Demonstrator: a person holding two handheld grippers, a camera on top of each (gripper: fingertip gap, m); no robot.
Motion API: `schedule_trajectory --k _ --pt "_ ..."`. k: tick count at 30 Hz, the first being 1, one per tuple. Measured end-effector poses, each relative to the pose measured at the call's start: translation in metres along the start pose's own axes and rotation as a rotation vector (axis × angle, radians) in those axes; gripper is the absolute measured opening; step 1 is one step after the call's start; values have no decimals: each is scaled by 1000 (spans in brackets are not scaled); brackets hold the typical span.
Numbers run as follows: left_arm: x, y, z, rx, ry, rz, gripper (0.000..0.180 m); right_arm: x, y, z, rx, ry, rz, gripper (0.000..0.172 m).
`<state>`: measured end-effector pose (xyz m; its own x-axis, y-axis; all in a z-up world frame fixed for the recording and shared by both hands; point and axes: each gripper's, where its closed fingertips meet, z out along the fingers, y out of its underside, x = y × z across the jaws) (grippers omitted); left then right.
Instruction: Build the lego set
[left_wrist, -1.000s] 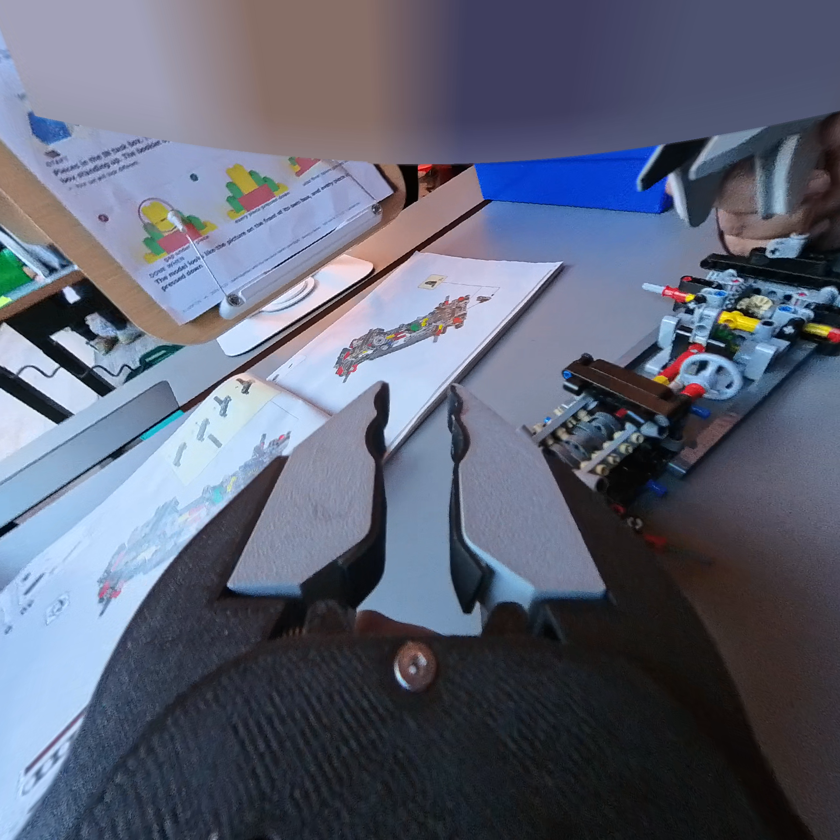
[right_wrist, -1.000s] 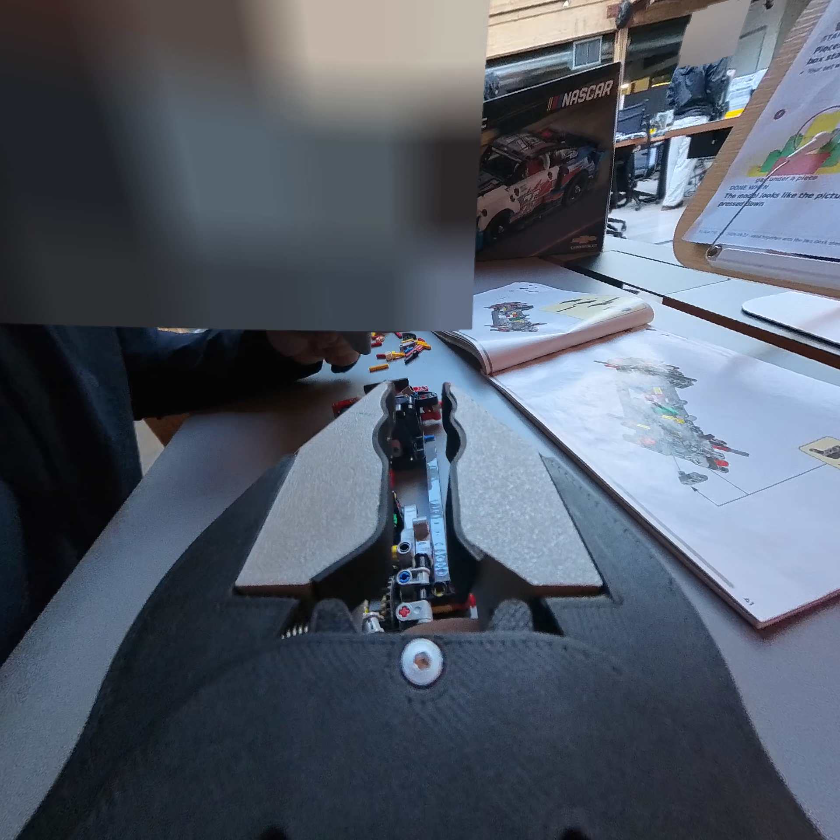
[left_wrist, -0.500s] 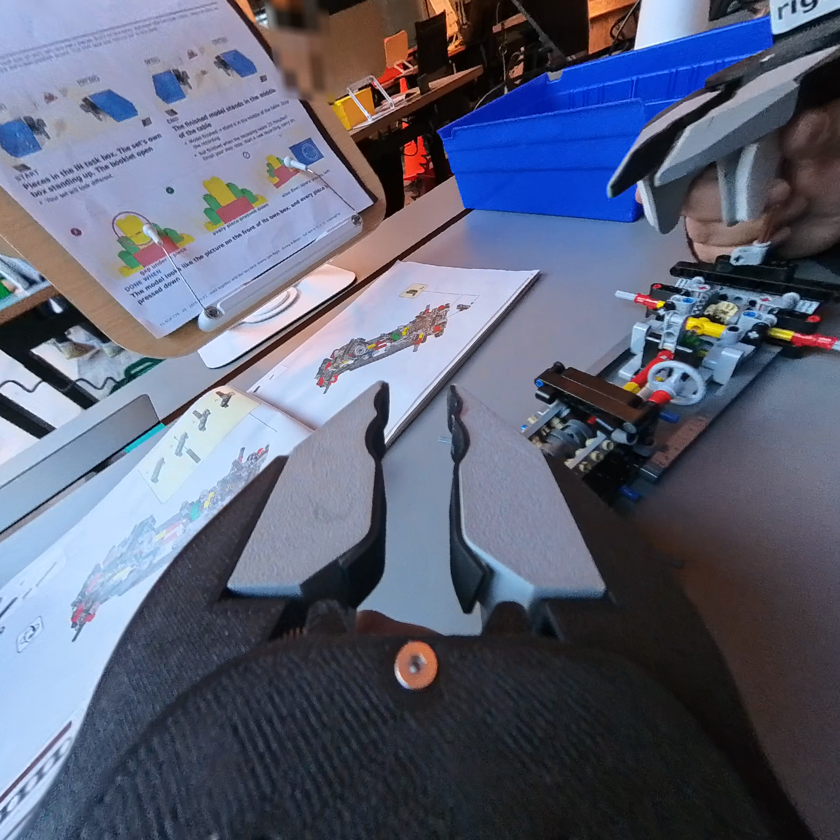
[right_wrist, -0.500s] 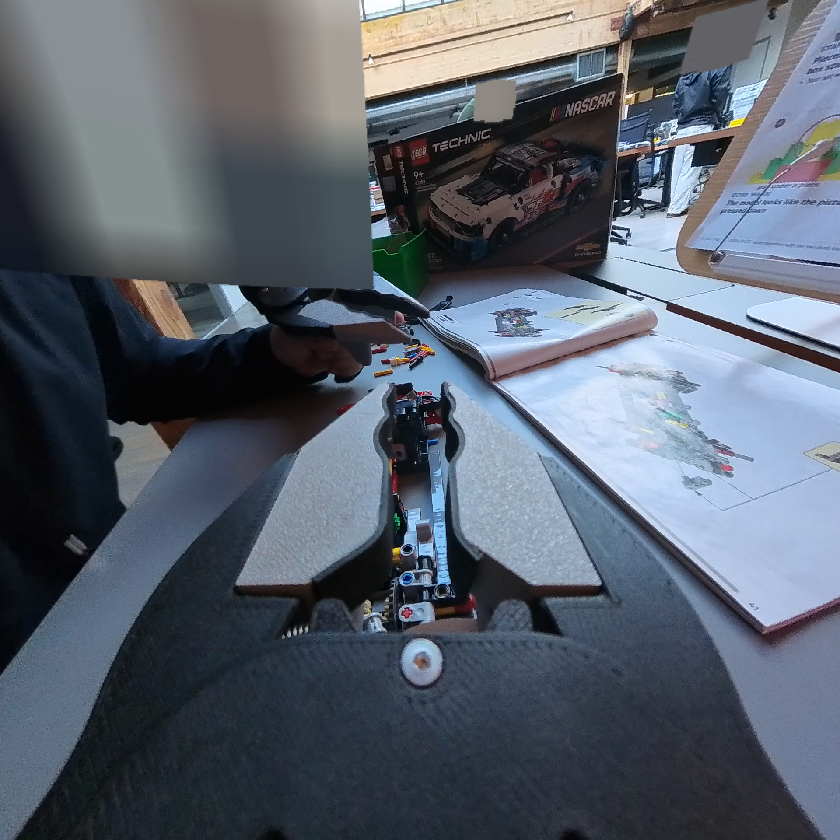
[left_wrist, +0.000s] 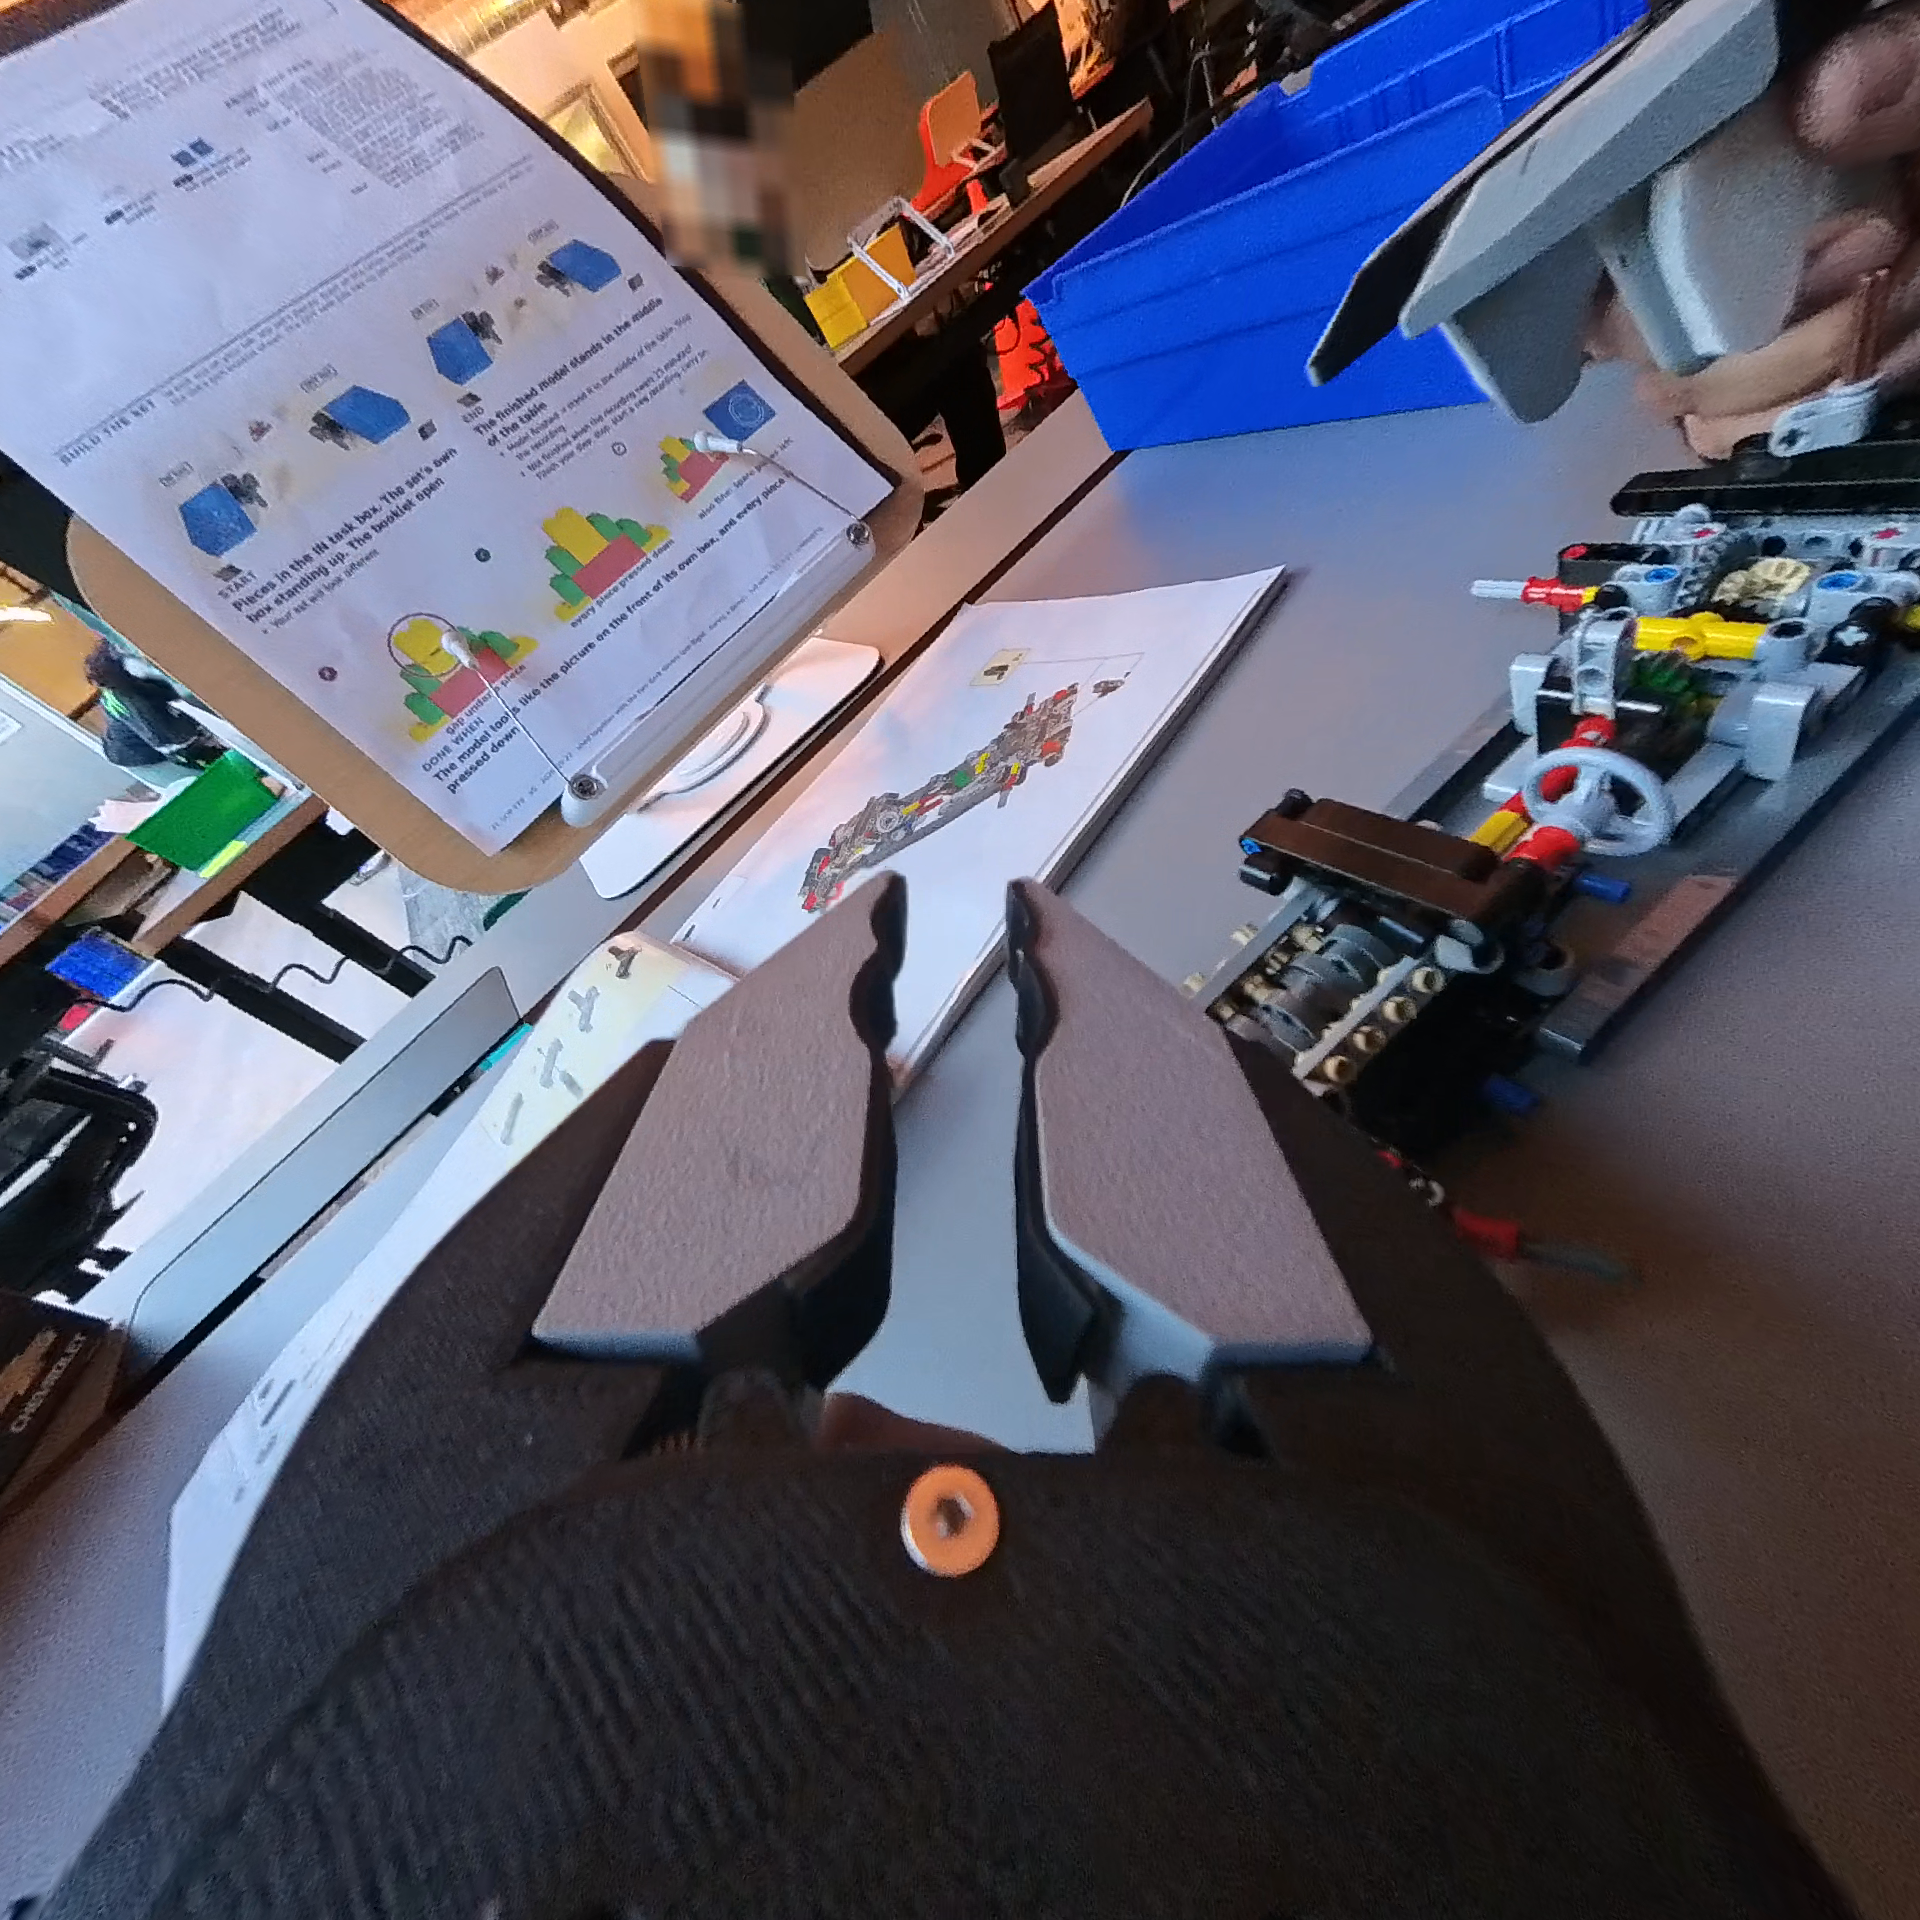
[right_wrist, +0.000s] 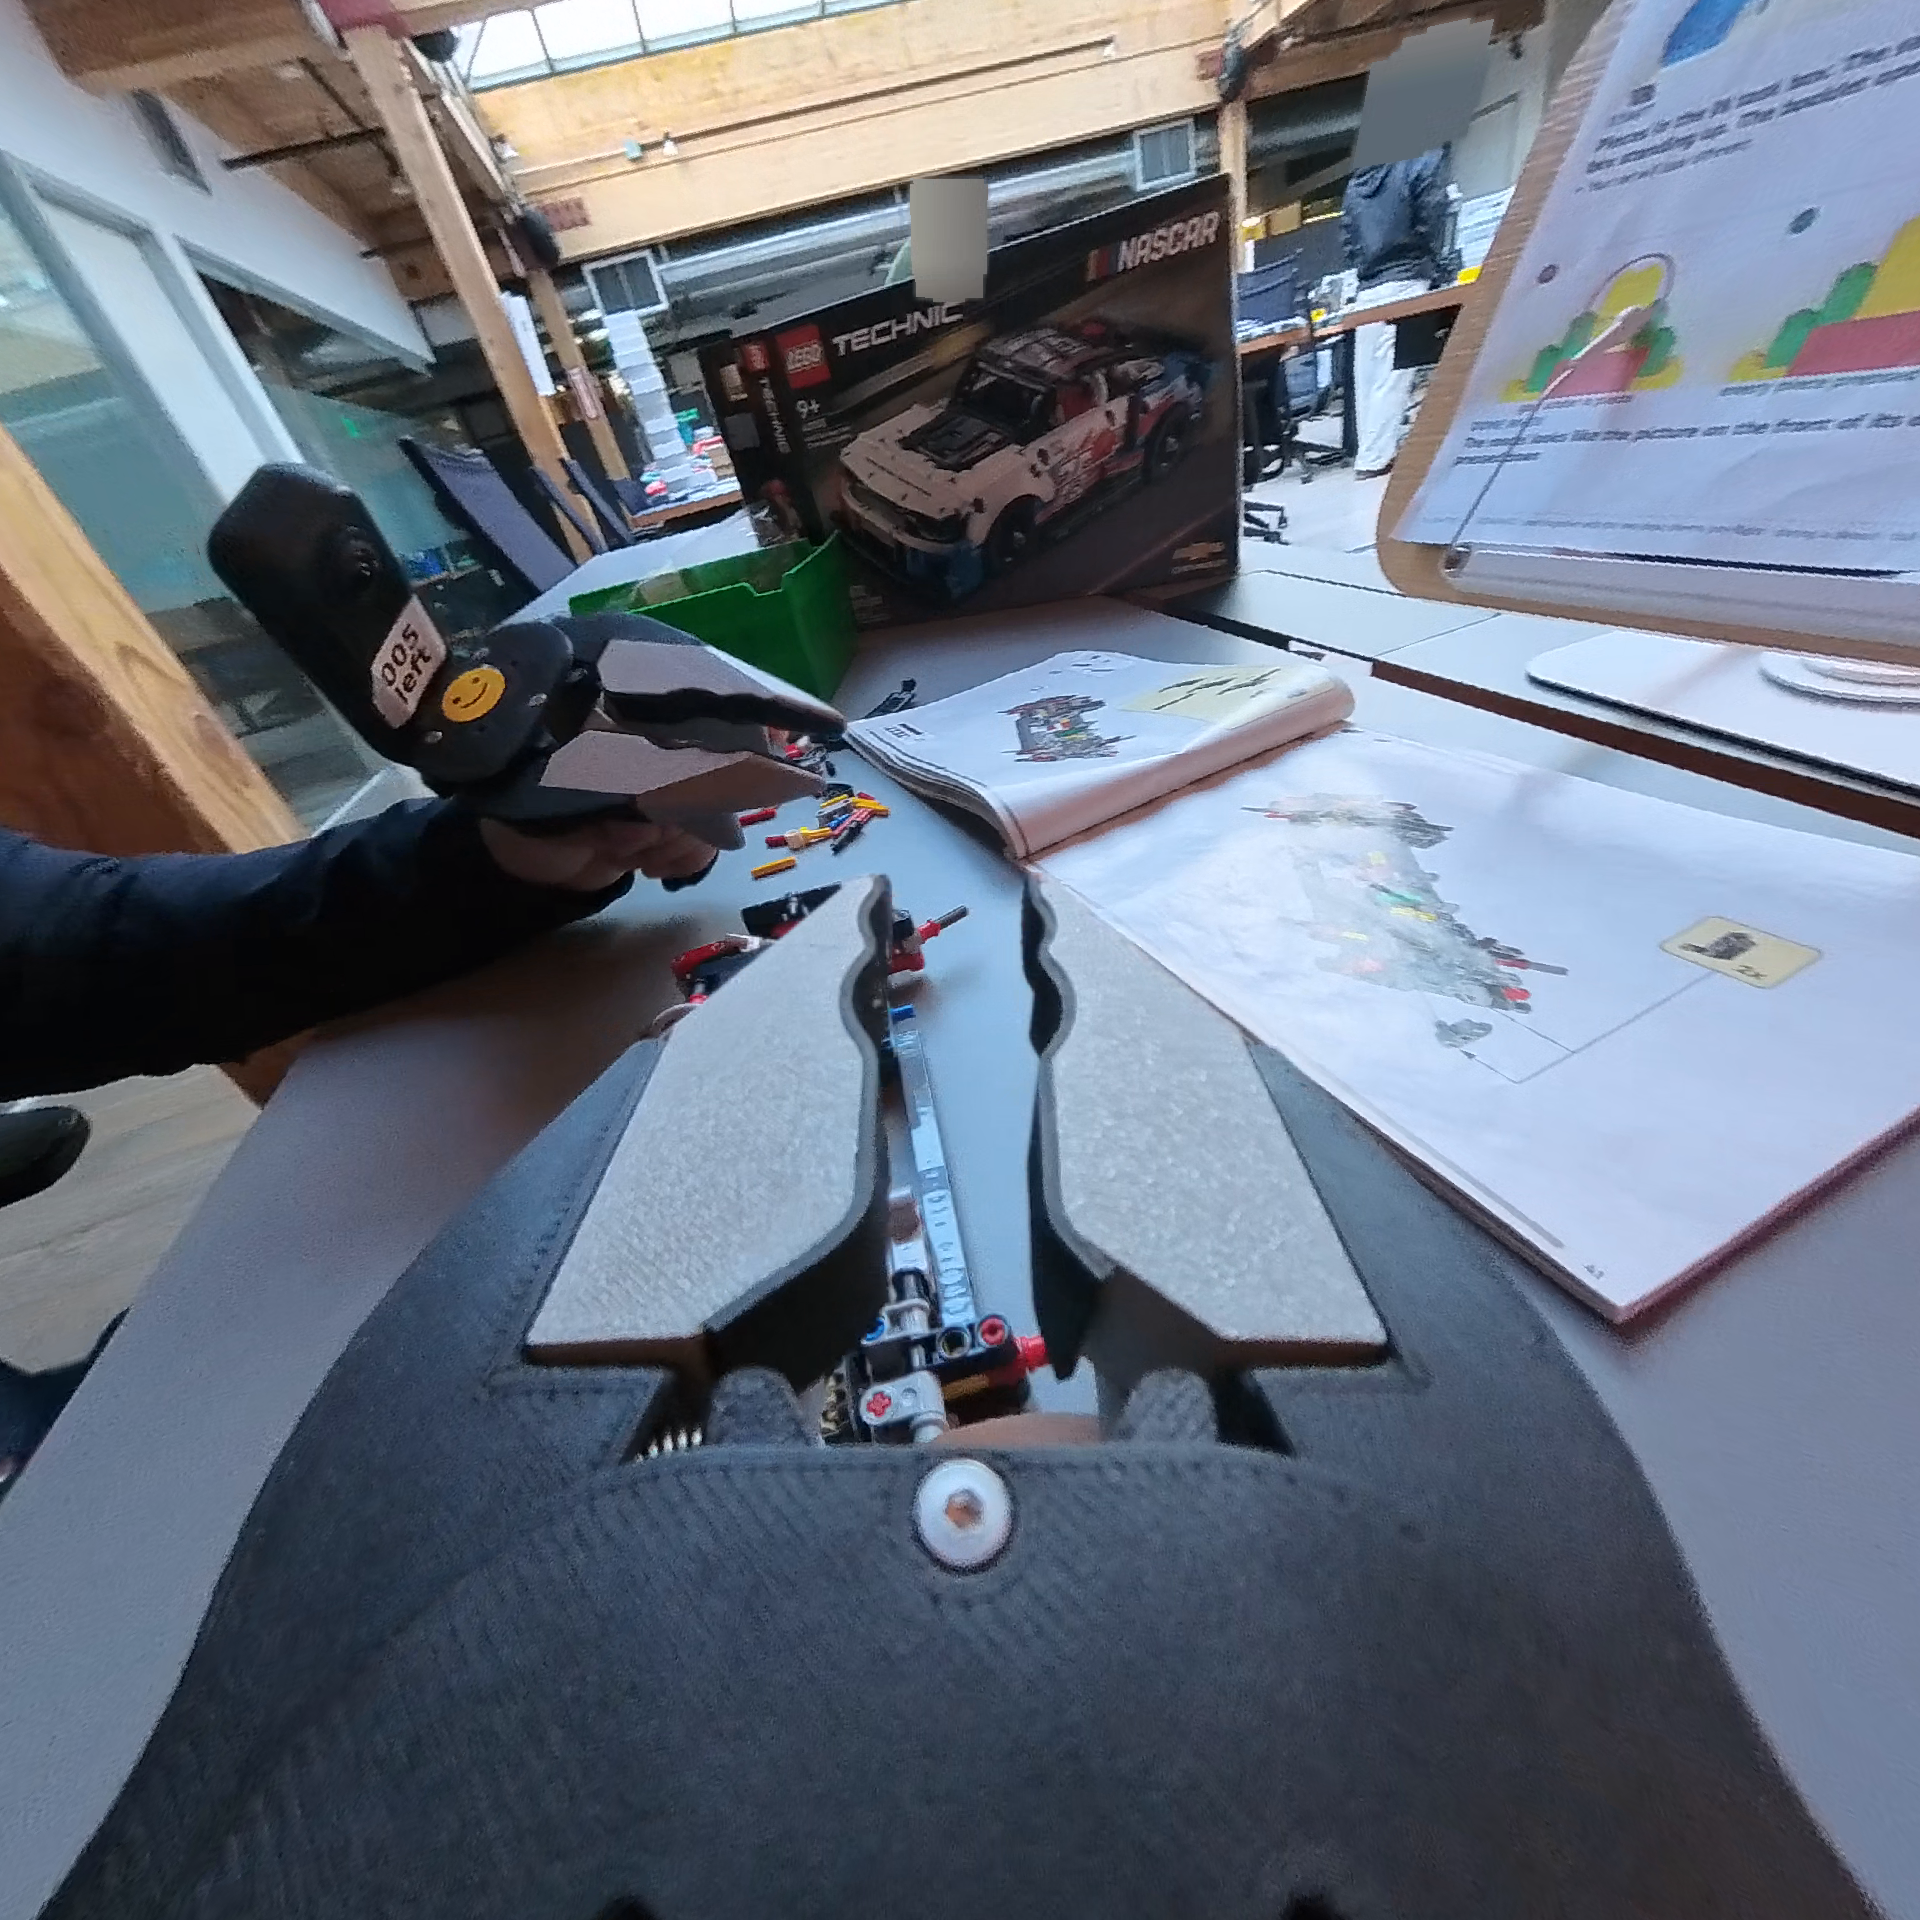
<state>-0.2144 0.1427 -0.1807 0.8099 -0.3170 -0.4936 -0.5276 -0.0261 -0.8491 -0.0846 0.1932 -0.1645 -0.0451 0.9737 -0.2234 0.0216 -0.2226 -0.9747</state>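
Right wrist view has the right tongs (right_wrist: 956, 914) parted and empty above the brick-built car chassis (right_wrist: 930, 1174) at lower centre, while the left tongs (right_wrist: 774, 743), also parted and empty, hover near loose pins (right_wrist: 821, 821) at centre left.

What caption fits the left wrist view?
Open, empty left gripper above grey table, between open instruction booklet and part-built brick car chassis.

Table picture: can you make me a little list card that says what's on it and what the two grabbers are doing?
Table: grey
Model: half-built brick car, on the table
Booklet: lying open, beside the car
Loose bits: small coloured pieces near the booklet's far corner
Box: standing upright at the back, car picture on it
Blue bin: at the table's far side
Left gripper: open, holding nothing
Right gripper: open above the car, not gripping it
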Motion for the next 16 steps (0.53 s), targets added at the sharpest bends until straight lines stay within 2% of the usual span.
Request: schedule_trajectory --k 7,16 --pt "-2 7 0 -20 -30 -8 15 1 -2 -7 29 29 25 21" --pt "-1 14 3 -44 -13 -35 15 -11 6 -1 -35 -26 -20 20"
